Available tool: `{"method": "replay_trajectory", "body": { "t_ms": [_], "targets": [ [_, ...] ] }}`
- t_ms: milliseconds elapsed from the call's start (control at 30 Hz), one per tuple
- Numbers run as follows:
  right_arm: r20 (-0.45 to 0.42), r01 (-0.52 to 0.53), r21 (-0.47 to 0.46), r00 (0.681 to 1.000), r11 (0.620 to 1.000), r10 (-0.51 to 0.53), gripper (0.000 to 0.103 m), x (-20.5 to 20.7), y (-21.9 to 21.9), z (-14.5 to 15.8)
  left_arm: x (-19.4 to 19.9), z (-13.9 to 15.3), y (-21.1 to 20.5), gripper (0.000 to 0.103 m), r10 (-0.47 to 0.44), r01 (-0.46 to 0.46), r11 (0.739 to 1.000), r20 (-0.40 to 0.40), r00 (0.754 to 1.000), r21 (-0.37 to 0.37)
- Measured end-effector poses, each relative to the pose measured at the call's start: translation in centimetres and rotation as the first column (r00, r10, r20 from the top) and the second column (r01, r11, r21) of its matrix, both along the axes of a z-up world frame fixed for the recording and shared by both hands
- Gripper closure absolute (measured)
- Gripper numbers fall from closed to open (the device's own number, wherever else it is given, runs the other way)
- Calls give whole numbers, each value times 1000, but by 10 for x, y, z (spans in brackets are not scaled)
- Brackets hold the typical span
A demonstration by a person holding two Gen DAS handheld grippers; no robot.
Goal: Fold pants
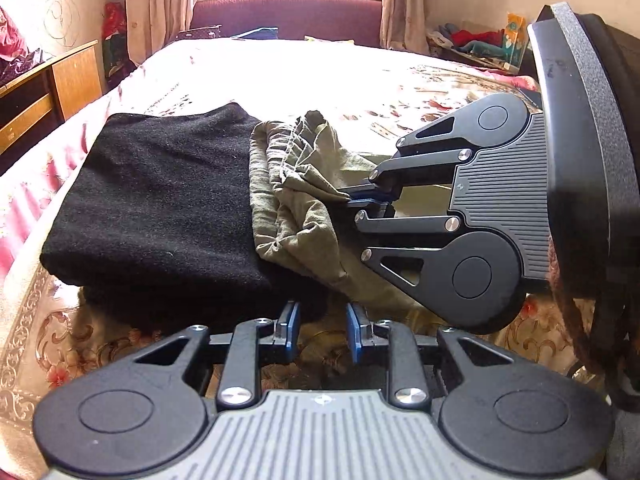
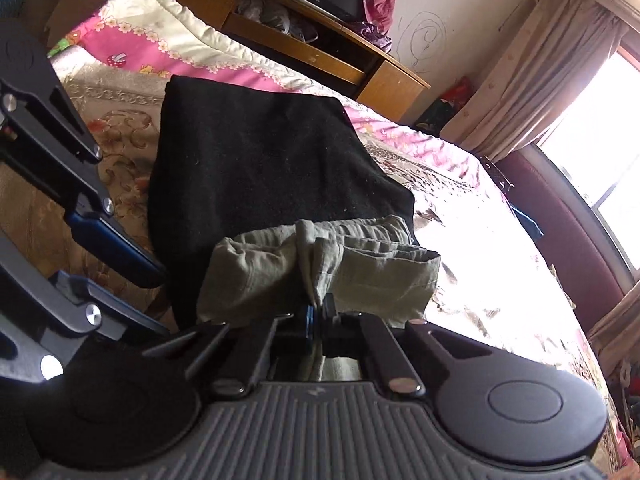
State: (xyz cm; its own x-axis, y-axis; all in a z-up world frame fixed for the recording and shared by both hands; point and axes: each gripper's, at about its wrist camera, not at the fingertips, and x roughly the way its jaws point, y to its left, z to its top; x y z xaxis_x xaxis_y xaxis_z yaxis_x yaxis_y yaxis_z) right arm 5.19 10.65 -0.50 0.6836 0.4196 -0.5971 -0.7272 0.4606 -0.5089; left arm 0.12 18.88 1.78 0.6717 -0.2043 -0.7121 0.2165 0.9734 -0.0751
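The black pants [image 1: 160,204] lie folded in a thick rectangle on the bed, also seen in the right wrist view [image 2: 260,172]. Olive-green pants [image 1: 304,200] lie bunched against their right edge, with the hem end showing in the right wrist view [image 2: 320,276]. My right gripper [image 1: 362,198] comes in from the right and is shut on a fold of the olive-green pants; its own view shows the cloth pinched between the jaws [image 2: 318,306]. My left gripper [image 1: 323,330] is open and empty, just in front of the black pants; it shows at the left of the right wrist view [image 2: 116,256].
The bed [image 1: 320,76] has a floral cover, brightly lit at the far side. A wooden desk [image 1: 52,88] stands to the left of the bed. A dark red headboard [image 1: 288,16] and a curtained window are at the far end. Clutter [image 1: 476,44] sits at the far right.
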Motion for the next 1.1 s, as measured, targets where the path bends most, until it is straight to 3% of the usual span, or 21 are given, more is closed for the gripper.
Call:
{"method": "replay_trajectory", "body": {
  "t_ms": [100, 267, 633, 1100],
  "targets": [
    [-42, -20, 0, 999, 1000, 20, 96, 1, -4, -4, -2, 1, -1, 63, -4, 4, 1000, -19, 1000, -3],
    [-142, 17, 98, 990, 995, -3, 92, 8, -14, 1, 3, 4, -4, 62, 0, 0, 999, -12, 1000, 34],
    [-219, 163, 222, 969, 961, -114, 88, 2, -75, 25, 4, 15, -20, 61, -24, 22, 996, 17, 1000, 81],
    [-282, 482, 272, 867, 833, -410, 87, 19, -180, 22, 44, 34, -91, 60, -145, 134, 981, 70, 987, 143]
  ]
}}
